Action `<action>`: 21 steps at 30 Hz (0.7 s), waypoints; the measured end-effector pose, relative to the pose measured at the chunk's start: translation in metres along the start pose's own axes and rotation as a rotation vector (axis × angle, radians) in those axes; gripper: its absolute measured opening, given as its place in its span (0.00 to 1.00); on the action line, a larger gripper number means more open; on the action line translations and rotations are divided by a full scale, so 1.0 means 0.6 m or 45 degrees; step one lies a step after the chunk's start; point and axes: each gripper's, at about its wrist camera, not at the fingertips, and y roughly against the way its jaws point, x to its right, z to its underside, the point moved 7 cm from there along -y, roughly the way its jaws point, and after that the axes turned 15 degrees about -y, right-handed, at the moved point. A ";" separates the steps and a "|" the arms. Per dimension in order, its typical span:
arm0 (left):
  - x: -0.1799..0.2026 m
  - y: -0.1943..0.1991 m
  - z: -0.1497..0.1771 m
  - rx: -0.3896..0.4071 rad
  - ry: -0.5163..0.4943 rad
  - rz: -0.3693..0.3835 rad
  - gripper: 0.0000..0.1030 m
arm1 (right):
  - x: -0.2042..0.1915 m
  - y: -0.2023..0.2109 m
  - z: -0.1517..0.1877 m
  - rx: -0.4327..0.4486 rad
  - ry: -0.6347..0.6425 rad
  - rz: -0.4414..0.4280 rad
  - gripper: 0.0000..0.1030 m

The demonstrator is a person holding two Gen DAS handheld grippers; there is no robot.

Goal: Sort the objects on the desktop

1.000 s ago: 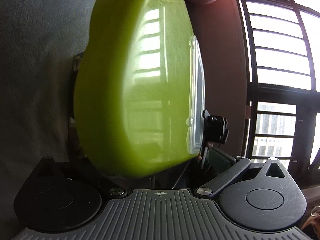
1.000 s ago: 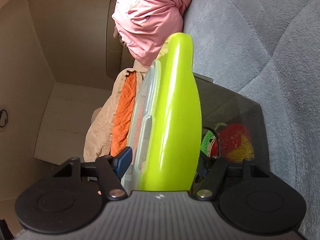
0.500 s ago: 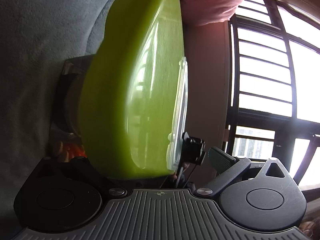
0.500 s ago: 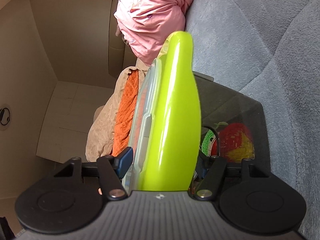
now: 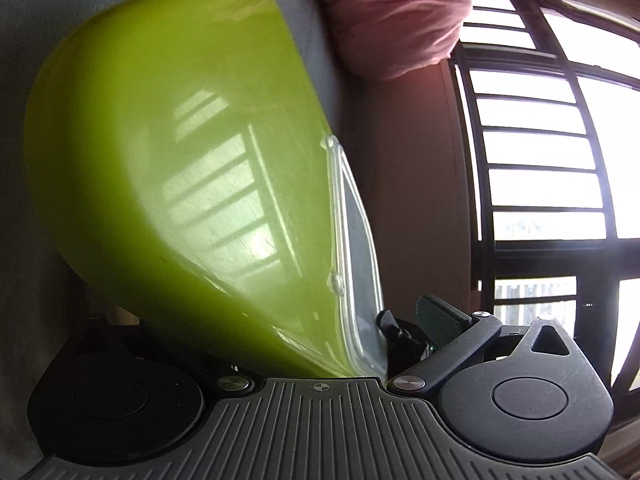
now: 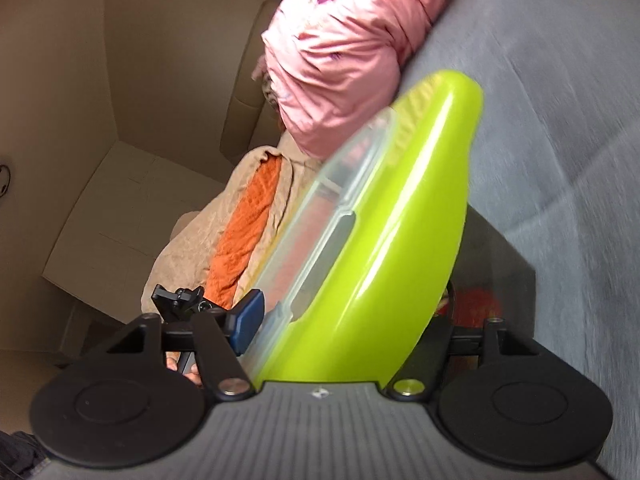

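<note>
A green box (image 5: 176, 184) with a clear lid (image 5: 356, 248) is seen on edge in both wrist views, tilted and filling the near field.

Left gripper (image 5: 320, 344): the box sits between the fingers. The right finger (image 5: 440, 322) stands just off the lid, with the other gripper's tip showing in the gap. The left finger is hidden behind the box. Whether the box is clamped cannot be told.

Right gripper (image 6: 340, 332): the box (image 6: 384, 248) lies between the fingers, lid (image 6: 320, 232) to the left. The blue pad (image 6: 248, 316) is just beside the lid; contact is not clear. The right finger is hidden. Grip cannot be told.

Surroundings: grey upholstery (image 6: 560, 120) behind the box, pink cloth (image 6: 340, 52) above, orange and tan cloth (image 6: 248, 220) to the left, window bars (image 5: 540, 160) on the right of the left view.
</note>
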 end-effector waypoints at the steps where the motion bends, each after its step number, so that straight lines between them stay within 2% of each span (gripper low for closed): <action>1: -0.002 0.004 -0.006 -0.008 -0.018 -0.017 1.00 | -0.004 -0.004 -0.007 0.013 0.018 -0.004 0.65; 6: -0.006 -0.010 -0.060 -0.021 -0.069 -0.129 1.00 | -0.019 -0.027 -0.043 0.034 0.080 0.001 0.67; 11: -0.006 -0.007 -0.107 0.024 -0.115 -0.143 1.00 | -0.046 -0.058 -0.075 0.023 0.166 -0.017 0.67; 14: -0.016 -0.020 -0.093 -0.002 -0.122 -0.143 1.00 | -0.031 -0.070 -0.092 -0.001 0.138 -0.002 0.67; 16: -0.013 -0.022 -0.086 0.016 -0.106 -0.098 1.00 | -0.013 -0.075 -0.097 0.005 0.096 0.018 0.67; 18: -0.009 -0.020 -0.080 0.033 -0.086 -0.065 1.00 | 0.000 -0.072 -0.095 0.014 0.048 0.017 0.67; 21: -0.007 -0.014 -0.065 0.046 -0.087 -0.068 1.00 | 0.000 -0.057 -0.078 0.018 0.036 0.014 0.67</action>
